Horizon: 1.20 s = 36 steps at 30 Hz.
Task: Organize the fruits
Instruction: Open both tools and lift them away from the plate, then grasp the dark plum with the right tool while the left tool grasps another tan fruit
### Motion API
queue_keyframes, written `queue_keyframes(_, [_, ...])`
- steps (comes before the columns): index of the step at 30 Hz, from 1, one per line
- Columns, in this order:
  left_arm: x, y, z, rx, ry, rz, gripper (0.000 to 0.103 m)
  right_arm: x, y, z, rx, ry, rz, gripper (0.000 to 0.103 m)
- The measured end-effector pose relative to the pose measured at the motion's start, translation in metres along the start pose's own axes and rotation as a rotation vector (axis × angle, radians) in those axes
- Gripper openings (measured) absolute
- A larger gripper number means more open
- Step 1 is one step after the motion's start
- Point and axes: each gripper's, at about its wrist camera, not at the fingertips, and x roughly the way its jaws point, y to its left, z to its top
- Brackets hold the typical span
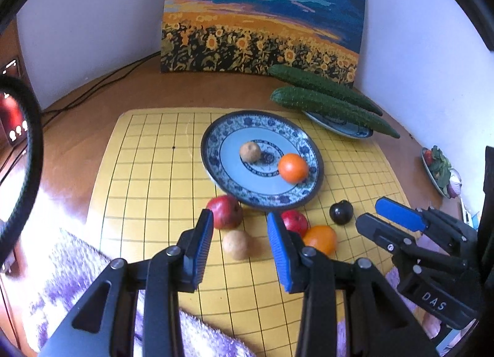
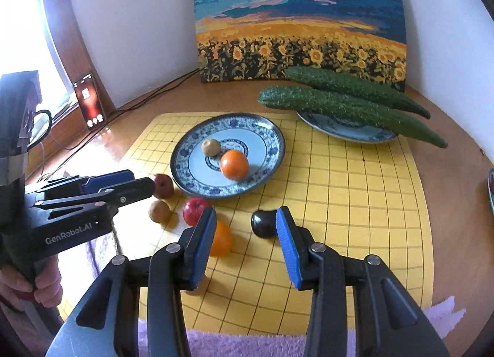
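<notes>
A blue-patterned plate (image 1: 213,153) (image 2: 185,153) on the yellow grid mat (image 1: 148,171) holds a brown fruit (image 1: 250,151) and an orange (image 1: 292,168). In front of it on the mat lie two red apples (image 1: 225,212) (image 1: 295,221), another brown fruit (image 1: 236,244), a second orange (image 1: 321,239) and a dark plum (image 1: 341,212) (image 2: 262,222). My left gripper (image 1: 239,215) (image 2: 142,179) hovers open above the loose brown fruit, holding nothing. Beside it, my right gripper (image 2: 246,213) (image 1: 369,211) is open and empty, with the plum near its right finger.
Two cucumbers (image 1: 327,100) rest on a second plate (image 1: 339,128) at the back right, before a sunflower painting (image 1: 262,17). A purple fluffy cloth (image 1: 71,270) covers the near edge. A phone (image 2: 91,100) and cables stand at the left; a small vegetable dish (image 1: 440,171) sits far right.
</notes>
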Motion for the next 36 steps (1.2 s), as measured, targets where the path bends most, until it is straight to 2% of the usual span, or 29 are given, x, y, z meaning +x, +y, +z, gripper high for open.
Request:
queue_keyframes(18, [0.018,-0.003,-0.019,-0.021,0.052,0.000,0.038,0.008,-0.023,-0.024,0.068,0.035,-0.004,0.042])
queue_keyframes(36, [0.030,0.000,-0.026,-0.024,0.060,0.024,0.038,0.022,-0.020,-0.025,0.035,0.061,-0.024,0.042])
